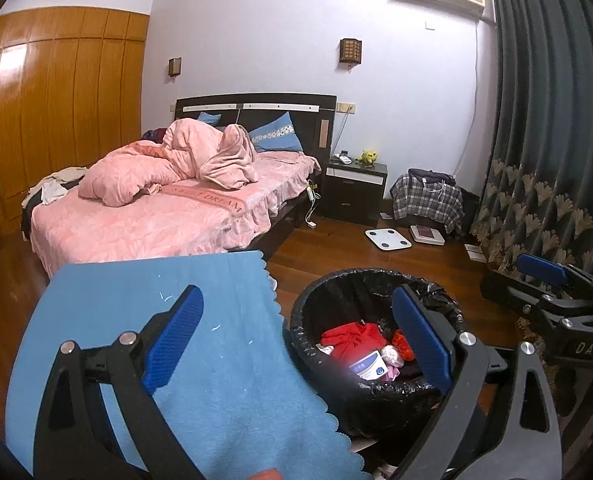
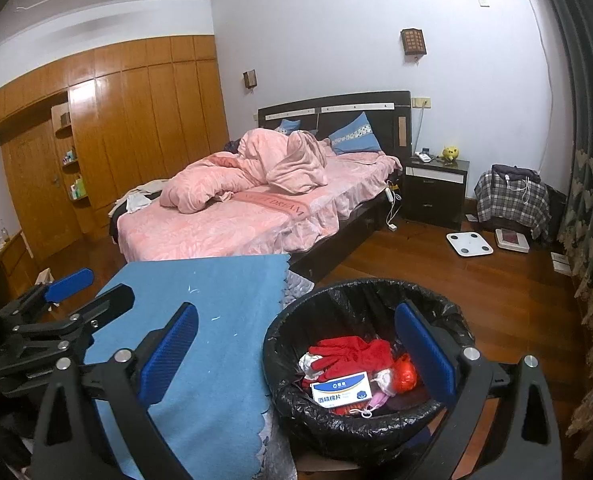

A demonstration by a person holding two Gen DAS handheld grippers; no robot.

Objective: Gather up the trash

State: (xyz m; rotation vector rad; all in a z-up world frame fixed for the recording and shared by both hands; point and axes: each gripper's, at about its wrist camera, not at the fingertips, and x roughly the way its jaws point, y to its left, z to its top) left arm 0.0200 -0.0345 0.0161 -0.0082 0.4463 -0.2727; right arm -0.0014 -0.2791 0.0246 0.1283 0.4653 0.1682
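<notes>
Bedroom floor and bed lie behind a blue-clothed bench (image 1: pixel 216 304); the left tongs (image 1: pixel 296 340) are held wide, empty. From the right wrist, the right tongs (image 2: pixel 296 348) gape over the bin (image 2: pixel 296 312), where trash (image 2: pixel 348 356) is already piled; remaining scraps should be sought first.

Bin liner (image 2: pixel 296 396): thin black plastic, crinkled, glossy; blue cloth (image 2: pixel 216 340) over the surface: matt, soft nap; claw pads (image 2: pixel 168 352): blue, ribbed texture; floor (image 2: pixel 476 280) and wardrobe (image 2: pixel 144 120): polished wood, glossy; bedding (image 1: pixel 156 216): pink fleecy cloth.
</notes>
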